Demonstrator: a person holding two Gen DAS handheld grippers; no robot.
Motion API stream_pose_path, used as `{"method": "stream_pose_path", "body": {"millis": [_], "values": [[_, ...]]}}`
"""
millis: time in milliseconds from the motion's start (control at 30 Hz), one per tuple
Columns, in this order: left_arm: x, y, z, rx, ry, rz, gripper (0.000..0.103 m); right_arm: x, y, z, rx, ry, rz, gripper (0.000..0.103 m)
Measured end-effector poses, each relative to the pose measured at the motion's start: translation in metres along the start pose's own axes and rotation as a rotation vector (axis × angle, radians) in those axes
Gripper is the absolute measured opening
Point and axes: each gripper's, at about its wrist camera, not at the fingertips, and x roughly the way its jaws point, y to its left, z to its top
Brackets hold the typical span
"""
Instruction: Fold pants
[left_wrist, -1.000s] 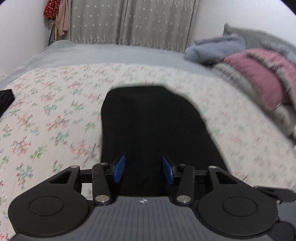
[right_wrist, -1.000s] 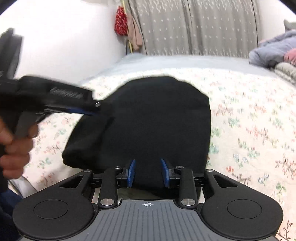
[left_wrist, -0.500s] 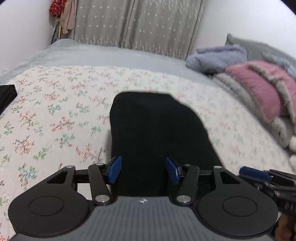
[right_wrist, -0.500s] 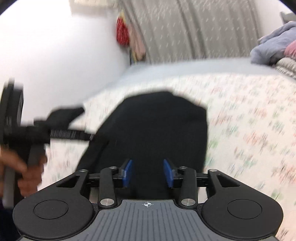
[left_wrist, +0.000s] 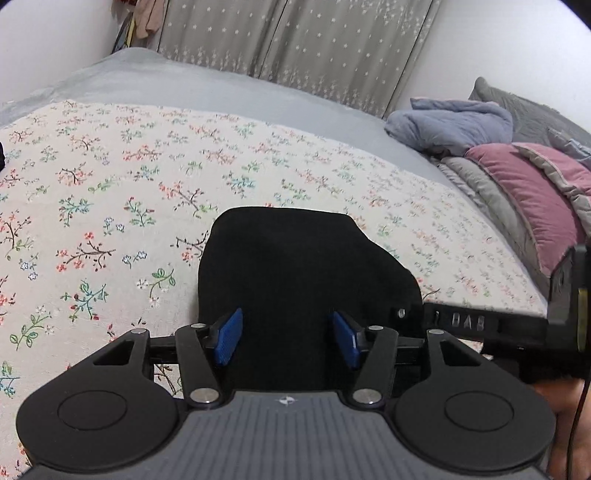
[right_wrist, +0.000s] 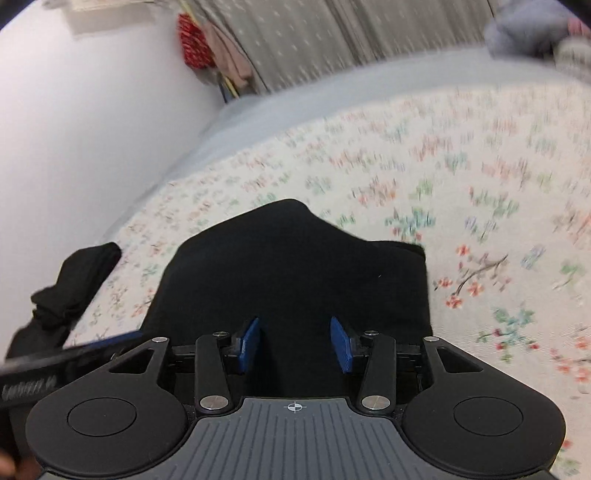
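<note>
The folded black pants (left_wrist: 295, 269) lie flat on the floral bedspread (left_wrist: 110, 206), right in front of both grippers. In the left wrist view my left gripper (left_wrist: 287, 339) is open above the near edge of the pants, with its blue pads clear of the cloth. From the right side of that view, my right gripper's black finger (left_wrist: 461, 325) reaches the right edge of the pants. In the right wrist view my right gripper (right_wrist: 295, 345) is open over the pants (right_wrist: 295, 266), with nothing pinched. My left gripper's finger (right_wrist: 55, 365) shows blurred at the lower left.
A second black garment (right_wrist: 74, 280) lies crumpled near the left edge of the bed by the white wall. Grey, blue and pink bedding (left_wrist: 517, 177) is piled at the right. A grey curtain (left_wrist: 295, 44) hangs behind the bed.
Both grippers' jaws have widened. The right gripper has swung and rolled, and now shows at the right of the left wrist view. The pants look smaller and flatter in both views.
</note>
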Motion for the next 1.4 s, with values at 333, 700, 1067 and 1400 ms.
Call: {"method": "stream_pose_path", "body": {"millis": [333, 700, 1067, 1400], "values": [[0.004, 0.005, 0.003, -0.002, 0.015, -0.005, 0.079, 0.000, 0.018, -0.010, -0.103, -0.011, -0.099, 0.038], [-0.024, 0.042, 0.008, -0.117, -0.004, -0.004, 0.101, -0.080, -0.002, -0.021, -0.215, 0.040, -0.096, 0.086], [0.016, 0.074, -0.004, -0.383, 0.146, -0.222, 0.103, -0.084, -0.074, -0.036, 0.180, 0.095, 0.068, 0.090], [0.019, 0.076, -0.006, -0.381, 0.153, -0.299, 0.103, -0.079, -0.065, -0.039, 0.149, 0.105, 0.090, 0.091]]}}
